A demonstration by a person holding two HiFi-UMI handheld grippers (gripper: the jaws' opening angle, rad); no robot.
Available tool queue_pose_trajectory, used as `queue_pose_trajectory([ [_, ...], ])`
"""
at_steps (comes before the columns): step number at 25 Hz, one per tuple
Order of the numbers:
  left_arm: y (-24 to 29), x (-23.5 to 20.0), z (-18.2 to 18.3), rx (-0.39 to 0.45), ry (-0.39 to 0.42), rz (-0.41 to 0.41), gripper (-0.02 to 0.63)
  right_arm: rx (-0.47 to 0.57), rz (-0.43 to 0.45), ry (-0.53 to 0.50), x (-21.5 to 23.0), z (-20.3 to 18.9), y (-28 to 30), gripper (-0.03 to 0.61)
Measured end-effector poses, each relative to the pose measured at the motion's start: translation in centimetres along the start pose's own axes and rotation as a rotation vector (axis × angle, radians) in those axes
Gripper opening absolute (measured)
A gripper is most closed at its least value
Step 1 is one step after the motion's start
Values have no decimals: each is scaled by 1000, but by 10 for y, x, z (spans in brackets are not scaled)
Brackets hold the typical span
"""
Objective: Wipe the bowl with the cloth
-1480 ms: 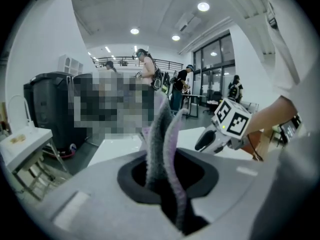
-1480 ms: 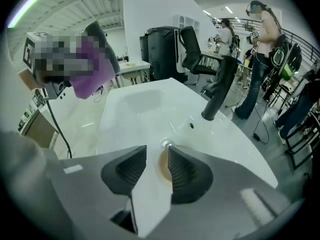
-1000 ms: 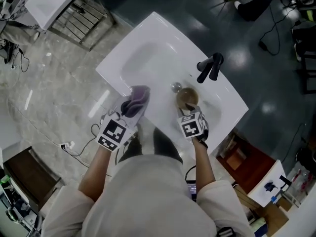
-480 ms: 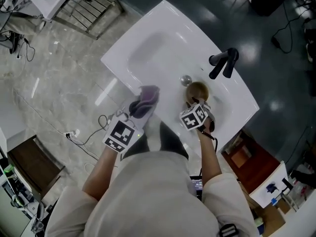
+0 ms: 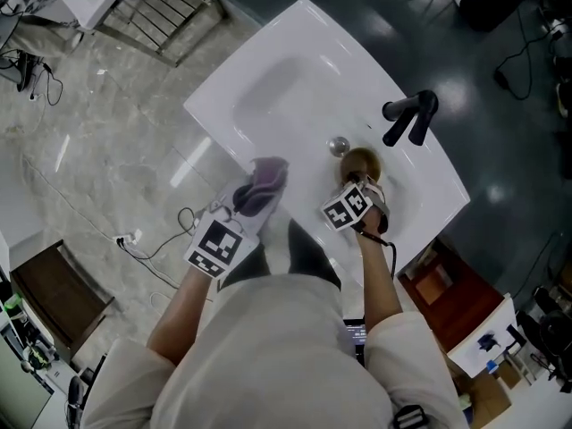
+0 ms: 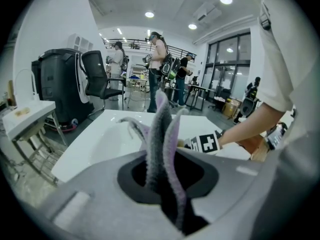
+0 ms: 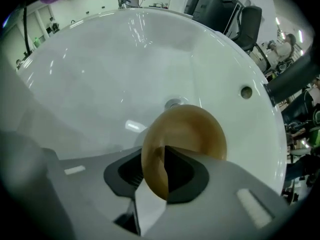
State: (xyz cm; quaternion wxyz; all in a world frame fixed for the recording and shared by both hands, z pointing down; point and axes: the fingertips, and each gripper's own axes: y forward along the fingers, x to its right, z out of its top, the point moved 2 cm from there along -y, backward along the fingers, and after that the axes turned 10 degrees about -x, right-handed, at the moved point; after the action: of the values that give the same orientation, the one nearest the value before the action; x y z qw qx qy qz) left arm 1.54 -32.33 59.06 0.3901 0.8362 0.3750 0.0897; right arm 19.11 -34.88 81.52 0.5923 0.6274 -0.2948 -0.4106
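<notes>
A white glossy ceramic washbasin (image 5: pixel 295 70) spreads beneath and ahead of the right claw (image 5: pixel 360 179). Its round chrome drain plug (image 5: pixel 338 146) sits just beyond that claw's tips. A matte black angled tap (image 5: pixel 409 117) stands on the rim further off, ahead and to the claw's right. A small dark overflow hole (image 7: pixel 245 92) shows in the basin wall, also to its right. Off to the left of the left claw (image 5: pixel 246 202), a white cable with a plug (image 5: pixel 134 238) lies on the grey marbled floor (image 5: pixel 89 132). Far ahead of that claw stands a black office chair (image 6: pixel 97 79), with several people (image 6: pixel 160 59) beyond it.

Grey marbled floor (image 5: pixel 98 123) (ceiling lights (image 6: pixel 149 14) overhead)
</notes>
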Motion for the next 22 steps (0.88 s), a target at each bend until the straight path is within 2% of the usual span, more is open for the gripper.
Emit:
queue_pose_trajectory([
  [4, -1, 3, 6, 15, 15, -6, 67, -18, -10, -12, 0, -5, 1, 43],
  [8, -9, 6, 13, 41, 35, -2, 67, -27, -4, -9, -3, -10, -3, 38],
  [16, -43, 15, 13, 75, 69, 2, 67, 36, -36, 64, -11, -9, -45, 23],
  [22, -73, 25, 7, 122, 76, 11, 67, 142, -28, 162, -26, -11, -100, 23],
])
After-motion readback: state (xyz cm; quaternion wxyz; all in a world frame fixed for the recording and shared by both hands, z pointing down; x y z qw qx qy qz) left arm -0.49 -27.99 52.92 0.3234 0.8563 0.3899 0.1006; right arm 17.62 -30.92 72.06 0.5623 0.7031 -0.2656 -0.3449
